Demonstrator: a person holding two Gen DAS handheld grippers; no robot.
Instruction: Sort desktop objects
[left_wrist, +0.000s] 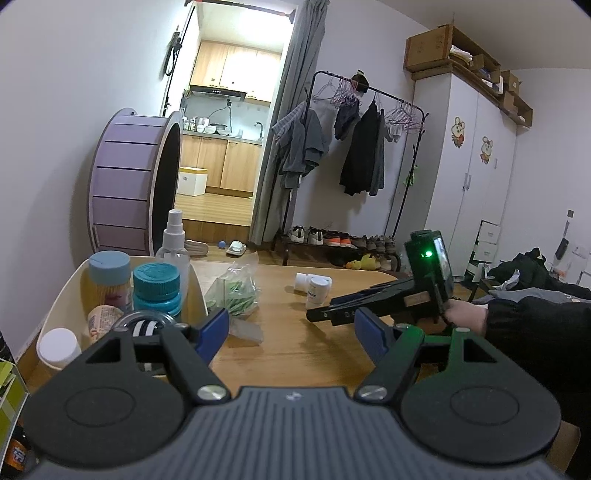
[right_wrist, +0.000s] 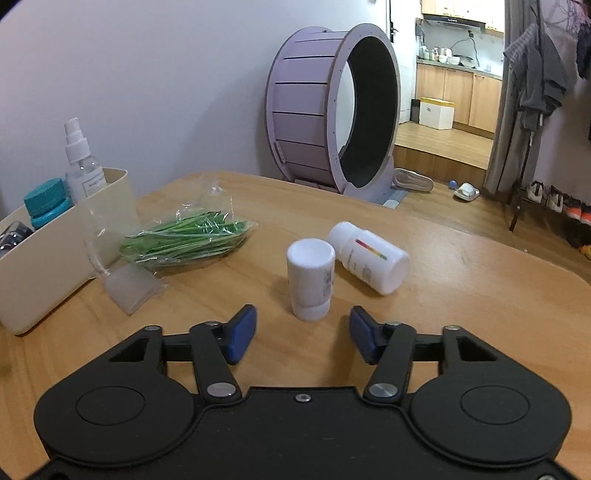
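I am looking into a bedroom with pale walls, where a wooden table (right_wrist: 461, 295) is standing in front of a big purple wheel (right_wrist: 332, 110) and an open doorway to a kitchen. A clothes rack (left_wrist: 354, 147) is standing against the far wall, with shoes in a row under it.

On the left part of the table a cream bin (right_wrist: 55, 266) is already holding several things: a spray bottle (left_wrist: 173, 240), a teal-capped jar (left_wrist: 157, 291), a light-blue-capped container (left_wrist: 109, 280) and a white-capped bottle (left_wrist: 59, 347). Just beside the bin a clear bag of green sticks (right_wrist: 188, 236) is lying, and a small frosted plastic piece (right_wrist: 131, 288) is lying in front of it.

Near the middle of the table two white bottles are touching each other. The upside-down white bottle (right_wrist: 310, 280) is standing on its cap, and the lying white bottle (right_wrist: 373, 258) is resting on its side behind it, with a coloured stripe on its label.

I am holding the right gripper (right_wrist: 303, 332) low over the table, pointing at the upside-down bottle. Its jaws are spread wide and are gripping nothing; the bottle is sitting just ahead of the gap between the blue pads (right_wrist: 242, 332).

The left gripper (left_wrist: 291, 332) is hovering near the bin, and its jaws are also released and empty. In its view I am seeing a hand (left_wrist: 463, 314) in a dark sleeve carrying the right gripper.
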